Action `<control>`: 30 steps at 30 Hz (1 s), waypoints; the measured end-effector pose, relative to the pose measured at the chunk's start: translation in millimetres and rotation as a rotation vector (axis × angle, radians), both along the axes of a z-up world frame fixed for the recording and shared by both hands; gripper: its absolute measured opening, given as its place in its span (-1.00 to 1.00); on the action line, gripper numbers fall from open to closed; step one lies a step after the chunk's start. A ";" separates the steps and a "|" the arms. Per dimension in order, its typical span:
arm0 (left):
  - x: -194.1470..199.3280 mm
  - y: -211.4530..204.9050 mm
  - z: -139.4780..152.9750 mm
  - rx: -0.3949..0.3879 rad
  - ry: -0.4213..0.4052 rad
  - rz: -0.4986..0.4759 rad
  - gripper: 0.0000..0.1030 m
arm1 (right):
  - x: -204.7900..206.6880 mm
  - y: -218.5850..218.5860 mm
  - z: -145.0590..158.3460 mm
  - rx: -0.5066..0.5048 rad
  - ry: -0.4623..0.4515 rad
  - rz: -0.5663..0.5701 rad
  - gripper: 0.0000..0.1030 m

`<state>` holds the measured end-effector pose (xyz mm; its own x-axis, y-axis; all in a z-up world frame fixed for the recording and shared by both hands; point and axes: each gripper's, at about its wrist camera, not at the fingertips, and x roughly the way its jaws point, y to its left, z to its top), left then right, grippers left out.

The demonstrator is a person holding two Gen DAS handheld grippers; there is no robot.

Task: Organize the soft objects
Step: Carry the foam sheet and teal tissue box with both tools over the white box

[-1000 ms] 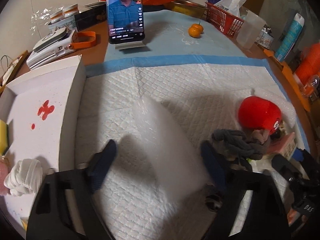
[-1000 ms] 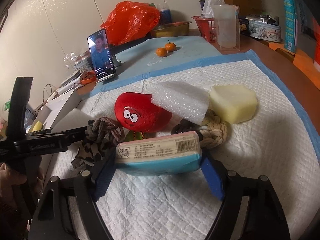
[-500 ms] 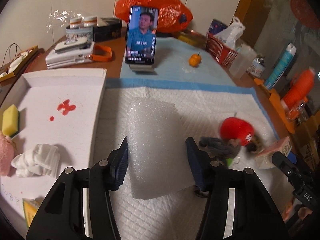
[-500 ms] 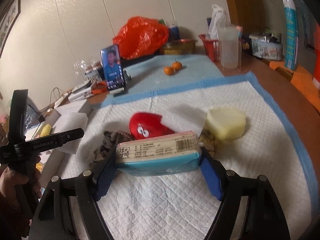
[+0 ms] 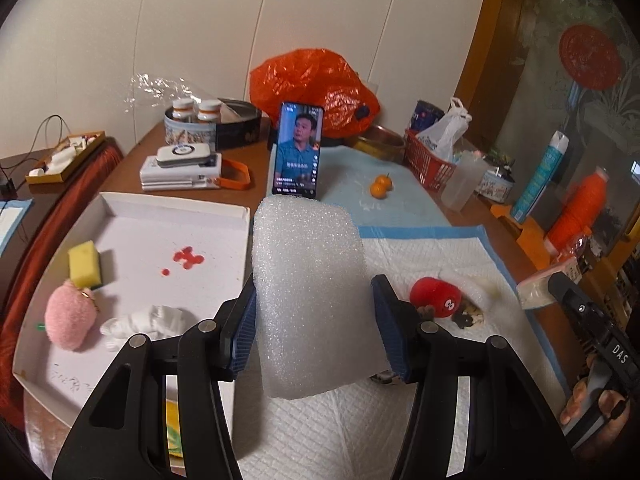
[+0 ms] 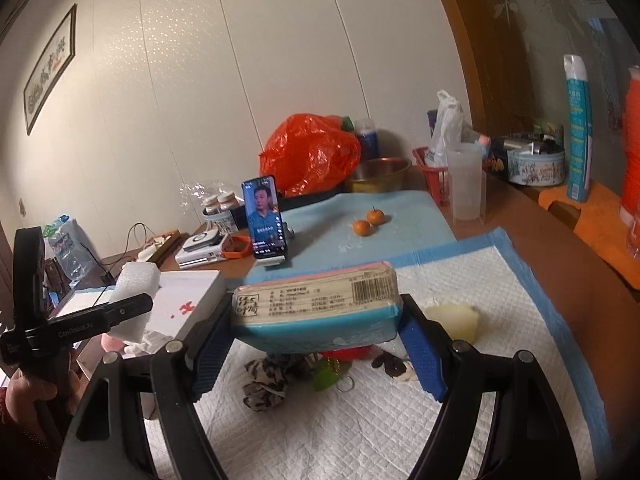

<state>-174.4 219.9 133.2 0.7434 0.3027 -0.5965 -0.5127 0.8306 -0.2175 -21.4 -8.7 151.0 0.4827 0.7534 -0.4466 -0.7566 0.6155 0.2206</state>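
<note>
My left gripper is shut on a curled sheet of white foam wrap, lifted above the white quilted pad. My right gripper is shut on a flat pack of wipes with a barcode label, held in the air. On the pad below lie a red plush toy, a patterned knotted cloth and a pale yellow sponge block. The white tray on the left holds a yellow sponge, a pink plush and a white cloth.
A phone stands propped beyond the pad, with two small oranges on a blue mat. An orange plastic bag, a red basket, tins and bottles crowd the table's far and right edges. A person's hand holds the left gripper.
The left gripper closed on the foam wrap and lifted it off the pad, moving toward the tray. The right gripper rose with the pack of wipes; the toys now sit lower in view.
</note>
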 end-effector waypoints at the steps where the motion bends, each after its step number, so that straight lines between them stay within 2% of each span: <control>1: -4.1 -0.2 3.3 0.008 -0.006 0.006 0.06 | -1.9 0.8 1.6 0.003 -0.005 0.004 0.52; 16: -43.4 9.8 15.1 0.024 -0.041 0.067 0.06 | -17.8 19.9 4.7 0.007 -0.013 0.070 0.52; 30: -64.3 20.1 19.1 0.029 -0.052 0.101 0.06 | -31.6 36.0 4.8 0.002 -0.017 0.108 0.52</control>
